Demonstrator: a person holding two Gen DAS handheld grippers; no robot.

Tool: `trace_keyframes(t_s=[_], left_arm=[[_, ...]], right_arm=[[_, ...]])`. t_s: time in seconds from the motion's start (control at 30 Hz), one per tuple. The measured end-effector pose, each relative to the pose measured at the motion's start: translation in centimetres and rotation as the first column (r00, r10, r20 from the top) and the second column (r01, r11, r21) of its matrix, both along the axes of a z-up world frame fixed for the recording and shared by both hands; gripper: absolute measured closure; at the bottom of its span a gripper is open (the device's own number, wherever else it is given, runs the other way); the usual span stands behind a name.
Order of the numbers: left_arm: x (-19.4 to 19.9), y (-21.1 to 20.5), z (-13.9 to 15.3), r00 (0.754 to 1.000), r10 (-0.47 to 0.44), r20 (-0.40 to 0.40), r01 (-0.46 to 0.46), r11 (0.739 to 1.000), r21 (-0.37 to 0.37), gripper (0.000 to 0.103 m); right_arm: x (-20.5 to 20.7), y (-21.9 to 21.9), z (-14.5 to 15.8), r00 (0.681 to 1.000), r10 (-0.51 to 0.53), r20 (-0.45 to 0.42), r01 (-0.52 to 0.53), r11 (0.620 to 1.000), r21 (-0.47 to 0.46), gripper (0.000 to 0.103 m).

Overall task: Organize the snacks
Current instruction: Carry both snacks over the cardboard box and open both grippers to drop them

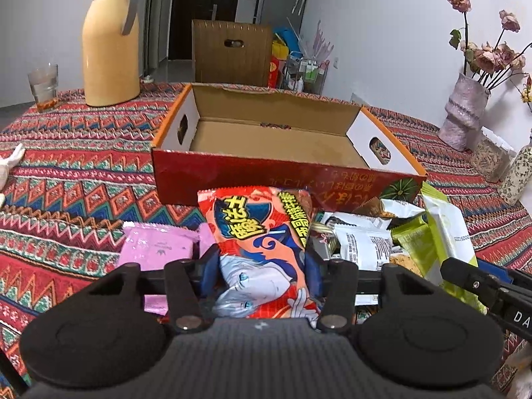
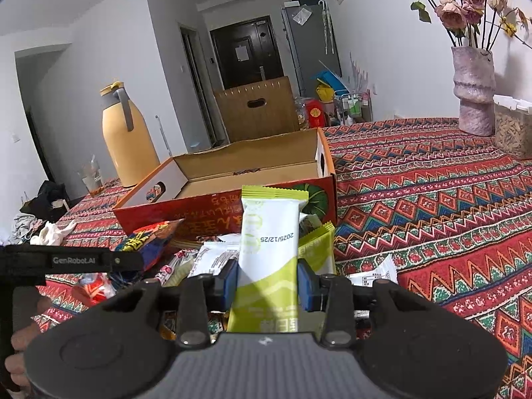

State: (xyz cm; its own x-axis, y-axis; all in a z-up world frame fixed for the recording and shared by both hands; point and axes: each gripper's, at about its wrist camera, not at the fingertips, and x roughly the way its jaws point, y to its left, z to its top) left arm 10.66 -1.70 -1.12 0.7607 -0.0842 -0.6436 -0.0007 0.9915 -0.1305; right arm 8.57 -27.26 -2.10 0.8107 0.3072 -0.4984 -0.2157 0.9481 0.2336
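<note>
My left gripper [image 1: 262, 266] is shut on a red-orange snack packet with a cartoon face [image 1: 262, 232], held above the snack pile just in front of the open red cardboard box [image 1: 266, 173]. My right gripper [image 2: 267, 277] is shut on a white and green snack packet [image 2: 269, 242], held upright in front of the same box [image 2: 212, 209]. The box looks empty inside. Loose packets lie below: a pink one [image 1: 156, 246], white ones [image 1: 362, 242] and green ones [image 1: 415, 239]. The right gripper shows at the left wrist view's right edge [image 1: 472, 279].
A yellow thermos jug [image 1: 111, 43] and a glass [image 1: 43, 86] stand at the back left of the patterned tablecloth [image 1: 83, 173]. A vase of dried flowers [image 2: 473, 93] and a jar [image 2: 513, 129] stand at the back right. A brown chair back [image 1: 232, 53] is behind the table.
</note>
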Motion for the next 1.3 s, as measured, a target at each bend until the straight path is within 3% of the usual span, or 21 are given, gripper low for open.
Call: trace_keyframes(t_s=[0.57, 0.83, 1.3], left_arm=[[-0.5, 0.3, 1.5, 0.998, 0.023, 0.062, -0.025, 0.999, 0.026, 0.051], [0.4, 0.6, 3.9, 0.992, 0.032, 0.125, -0.038, 0.998, 0.042, 0.051], [6.4, -0.4, 7.5, 0.978, 0.039, 0.207, -0.06, 0.994, 0.095, 0.051]], right_arm=[[0.4, 0.3, 0.2, 1.0, 0.004, 0.013, -0.004, 1.0, -0.012, 0.067], [1.6, 0.7, 2.3, 0.997, 0.005, 0.072, -0.003, 1.0, -0.028, 0.067], [10.1, 2.5, 6.7, 0.991, 0.024, 0.129, -0.017, 0.998, -0.053, 0.067]])
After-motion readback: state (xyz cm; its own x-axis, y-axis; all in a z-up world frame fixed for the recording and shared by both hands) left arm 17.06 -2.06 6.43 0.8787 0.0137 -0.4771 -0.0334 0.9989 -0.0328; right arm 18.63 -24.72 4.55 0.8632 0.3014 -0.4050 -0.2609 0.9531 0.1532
